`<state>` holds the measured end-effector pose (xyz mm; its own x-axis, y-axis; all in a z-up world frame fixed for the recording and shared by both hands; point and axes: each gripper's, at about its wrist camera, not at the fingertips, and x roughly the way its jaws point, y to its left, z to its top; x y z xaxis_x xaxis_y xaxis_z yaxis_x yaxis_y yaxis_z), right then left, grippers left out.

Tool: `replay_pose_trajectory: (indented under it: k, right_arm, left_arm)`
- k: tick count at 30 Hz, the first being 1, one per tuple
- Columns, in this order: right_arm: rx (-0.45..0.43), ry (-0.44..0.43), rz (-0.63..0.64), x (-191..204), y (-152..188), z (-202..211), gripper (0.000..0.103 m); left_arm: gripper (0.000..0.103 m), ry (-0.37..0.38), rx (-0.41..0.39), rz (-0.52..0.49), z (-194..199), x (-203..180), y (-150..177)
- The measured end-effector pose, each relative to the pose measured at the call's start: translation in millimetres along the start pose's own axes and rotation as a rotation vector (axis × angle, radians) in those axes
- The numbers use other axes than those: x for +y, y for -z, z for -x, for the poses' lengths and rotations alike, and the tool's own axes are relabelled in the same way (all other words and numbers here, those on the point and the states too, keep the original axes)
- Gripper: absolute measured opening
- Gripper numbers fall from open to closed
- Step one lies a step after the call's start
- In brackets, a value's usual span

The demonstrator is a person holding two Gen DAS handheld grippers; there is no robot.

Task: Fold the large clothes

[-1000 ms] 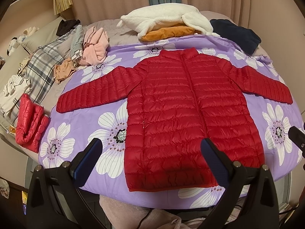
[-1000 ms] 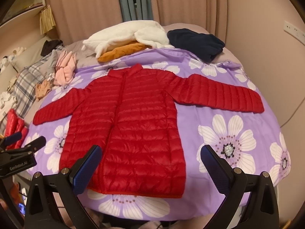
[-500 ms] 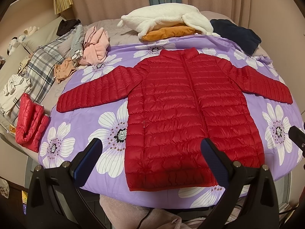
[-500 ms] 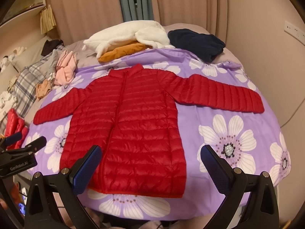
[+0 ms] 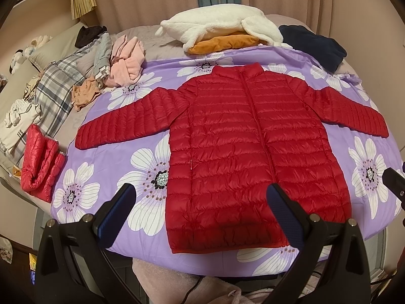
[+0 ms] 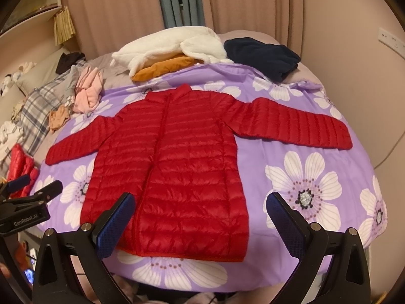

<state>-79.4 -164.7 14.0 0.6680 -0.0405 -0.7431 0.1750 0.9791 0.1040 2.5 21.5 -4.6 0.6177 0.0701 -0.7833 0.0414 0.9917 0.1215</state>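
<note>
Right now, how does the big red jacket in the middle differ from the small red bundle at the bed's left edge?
The red jacket lies flat, sleeves spread, on the purple floral sheet; the red bundle is folded compact, off that sheet beside the plaid bedding. The jacket covers far more area. Both are shiny red quilted puffer fabric.

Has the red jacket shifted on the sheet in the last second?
No. The red jacket lies flat with its hem the same way against the white flower printed on the purple sheet, sleeves spread as before.
</note>
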Motion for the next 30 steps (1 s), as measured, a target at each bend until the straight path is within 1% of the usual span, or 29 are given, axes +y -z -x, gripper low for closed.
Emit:
replay_pose_trajectory:
  k: [4,6,8,9,11,12,13,15,17,19,21,23,24,25,26,28,30]
  right_arm:
    - [0.0,0.001,-0.001,-1,0,0,0.102]
    - [-0.002,-0.004,-0.005,-1,1,-2,0.102]
    - [-0.015,-0.042,-0.024,-5,1,-4,0.102]
    - [-0.02,-0.08,-0.043,-10,2,-7,0.102]
    - [-0.021,-0.172,-0.104,-23,4,-15,0.102]
    - [-0.015,-0.228,-0.146,-32,5,-21,0.102]
    - [-0.01,-0.262,-0.187,-41,7,-28,0.102]
    - [-0.012,-0.293,-0.252,-57,10,-38,0.102]
    - [-0.029,-0.316,-0.322,-77,14,-48,0.102]
    - [-0.049,-0.343,-0.414,-102,19,-57,0.102]
    - [-0.072,-0.367,-0.498,-125,21,-65,0.102]
    - [-0.105,-0.376,-0.588,-149,25,-73,0.102]
    - [-0.123,-0.364,-0.628,-164,26,-79,0.102]
    - [-0.125,-0.343,-0.645,-172,27,-83,0.102]
    - [-0.128,-0.309,-0.664,-183,26,-88,0.102]
    - [-0.126,-0.277,-0.679,-198,25,-98,0.102]
    - [-0.111,-0.252,-0.704,-213,22,-110,0.102]
  left_arm:
    - [0.103,0.005,-0.001,0.001,0,0,0]
    - [0.103,0.025,-0.001,0.012,-2,0,0]
    - [0.103,0.068,0.001,0.043,-7,4,-1]
    - [0.103,0.083,0.006,0.058,-11,5,-4]
    - [0.103,0.105,0.029,0.099,-23,10,-4]
    - [0.103,0.131,0.037,0.119,-30,13,-4]
    - [0.103,0.147,0.05,0.14,-37,15,-4]
    - [0.103,0.211,0.083,0.201,-55,23,-3]
    - [0.103,0.248,0.095,0.254,-66,29,-3]
    - [0.103,0.295,0.092,0.303,-78,36,-5]
    - [0.103,0.31,0.078,0.329,-87,42,-9]
    - [0.103,0.35,0.077,0.362,-97,49,-13]
    - [0.103,0.392,0.085,0.393,-104,54,-14]
    - [0.103,0.449,0.09,0.423,-111,58,-15]
    - [0.103,0.47,0.095,0.441,-115,60,-15]
    - [0.103,0.508,0.096,0.481,-125,65,-15]
    - [0.103,0.517,0.084,0.521,-133,70,-15]
